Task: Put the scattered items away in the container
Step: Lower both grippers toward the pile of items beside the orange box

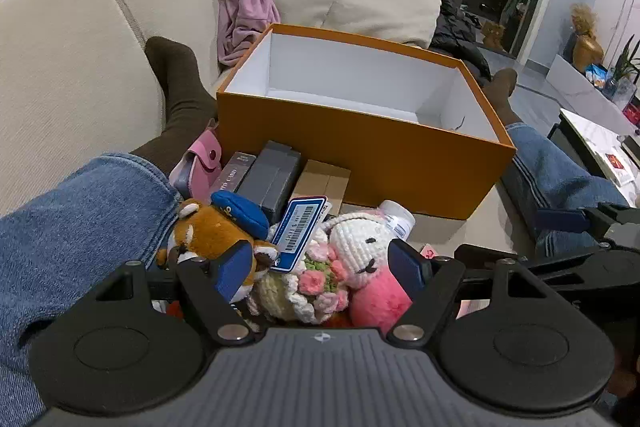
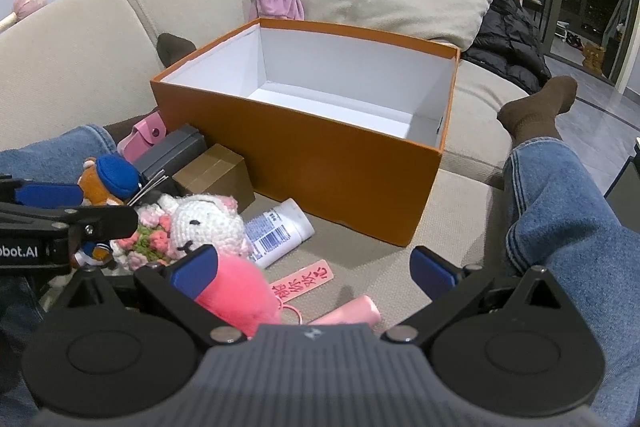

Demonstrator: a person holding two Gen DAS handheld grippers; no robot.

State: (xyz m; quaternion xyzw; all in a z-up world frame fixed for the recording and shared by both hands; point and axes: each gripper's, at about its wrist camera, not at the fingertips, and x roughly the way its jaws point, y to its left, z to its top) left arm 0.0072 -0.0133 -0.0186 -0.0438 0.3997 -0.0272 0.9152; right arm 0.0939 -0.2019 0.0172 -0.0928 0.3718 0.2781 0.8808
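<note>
Box: we see an orange box [image 2: 296, 147] with a white inside standing on the beige sofa [image 2: 72, 67], between our two legs in jeans; nothing lies in the part of it that we can see.
Pile: the scattered items sit just in front of the box's near wall.
Toys: a fox toy [image 1: 208, 231] with a blue cap lies beside a white knitted bunny [image 1: 360, 247] with a pink body and a knitted bouquet [image 1: 316, 283].
Small boxes: a grey box [image 1: 272, 179] and a brown carton [image 1: 324, 183] lean near the orange wall, with a pink pouch [image 1: 200, 163] to their left.
Bottle: a white bottle [image 2: 280, 231] lies on its side near the bunny.
Loose bits: a pink tag [image 2: 300, 283] and a pink tube [image 2: 352, 311] lie on the cushion.
Left gripper [image 1: 324, 267]: our jaws stand wide apart over the toys, gripping nothing.
Right gripper [image 2: 316, 271]: our jaws stand wide apart above the tag, holding nothing.
</note>
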